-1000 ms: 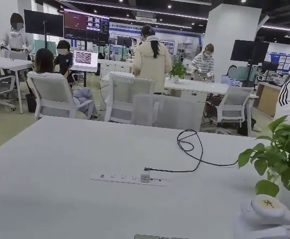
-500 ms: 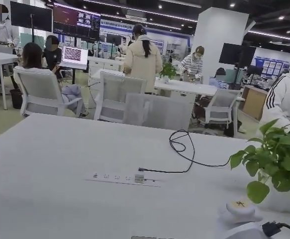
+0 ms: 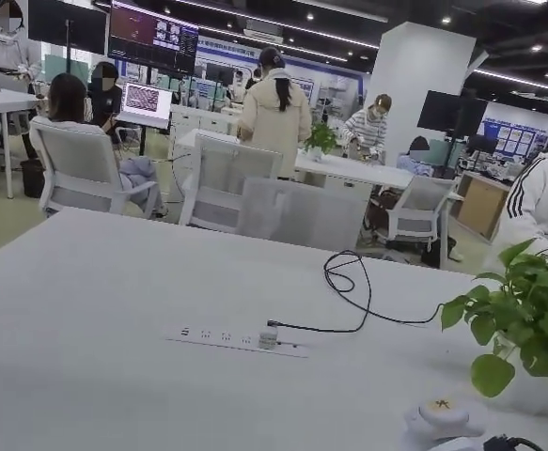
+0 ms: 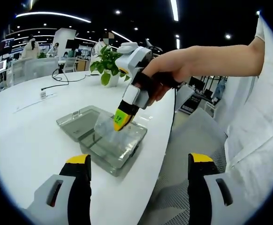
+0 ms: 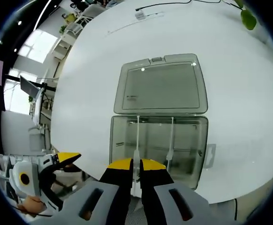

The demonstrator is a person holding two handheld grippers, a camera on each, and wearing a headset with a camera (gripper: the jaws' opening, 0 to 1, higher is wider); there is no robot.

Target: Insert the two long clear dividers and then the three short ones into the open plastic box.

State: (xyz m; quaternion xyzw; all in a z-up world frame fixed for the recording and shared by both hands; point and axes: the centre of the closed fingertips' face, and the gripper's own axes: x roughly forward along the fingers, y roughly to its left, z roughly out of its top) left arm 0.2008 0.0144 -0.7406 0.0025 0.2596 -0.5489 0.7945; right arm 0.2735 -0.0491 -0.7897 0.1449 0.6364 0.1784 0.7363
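Item: open plastic box (image 5: 154,140), clear and grey-tinted, lying flat on a white table (image 5: 80,93) close to the table's near edge. Its hinged lid (image 5: 162,84) is folded fully back and rests on the table on the far side of the box. Contents: one long clear divider (image 5: 137,136) standing on edge in the box, running from the hinge wall to the front wall. A second long divider (image 5: 171,136) stands parallel to it, toward the side of the box that has the latch tab. Right gripper (image 5: 136,164): poised over the front wall of the box and tilted down into it, with the yellow-tipped jaws drawn almost together on the near end of the first divider. In the left gripper view a bare hand (image 4: 169,70) grasps this gripper above the box. Left gripper (image 4: 139,159): well back from the box and off the near table edge, jaws spread wide with nothing between them, aimed toward the box. Other articles: a leafy potted plant (image 4: 107,65) on the table beyond the box; a white power strip (image 5: 139,15) well beyond the lid; a black cable (image 3: 320,331) plugged into that strip and looping across the table. Beyond the table, seated and standing people, chairs and screens.
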